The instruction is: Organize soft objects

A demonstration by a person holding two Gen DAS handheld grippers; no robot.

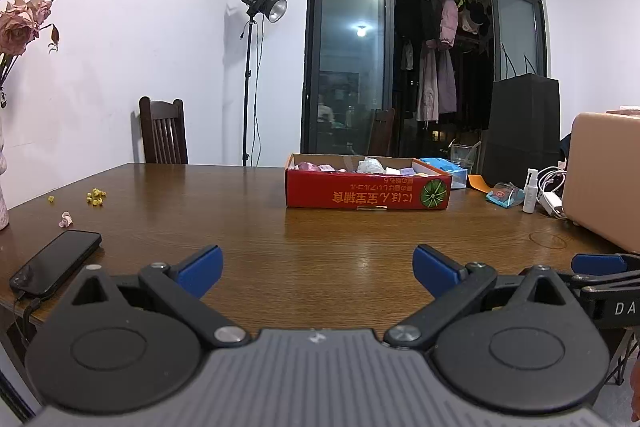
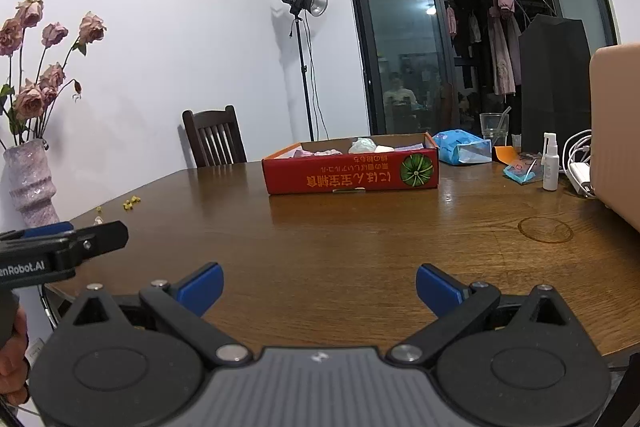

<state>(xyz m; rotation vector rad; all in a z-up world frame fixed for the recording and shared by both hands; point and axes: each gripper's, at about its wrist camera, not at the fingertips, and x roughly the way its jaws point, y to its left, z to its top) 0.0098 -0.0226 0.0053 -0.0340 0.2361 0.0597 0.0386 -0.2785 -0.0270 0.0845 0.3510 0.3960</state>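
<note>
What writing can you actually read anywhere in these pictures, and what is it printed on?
"enRobot.AI", cut off at the frame's edge: white letters on the side of the left gripper.
"DA", cut off: white letters on the side of the right gripper.
Orange Japanese lettering, upside down, on the red cardboard box beside a watermelon picture: too distorted to quote reliably.
Print on the blue packet, small packet and spray bottle: too small to read.

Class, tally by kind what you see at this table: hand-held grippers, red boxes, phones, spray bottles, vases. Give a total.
Hand-held grippers: 2 (left hand-held gripper, right hand-held gripper)
Red box: 1
Phone: 1
Spray bottle: 1
Vase: 1
Total: 6
</note>
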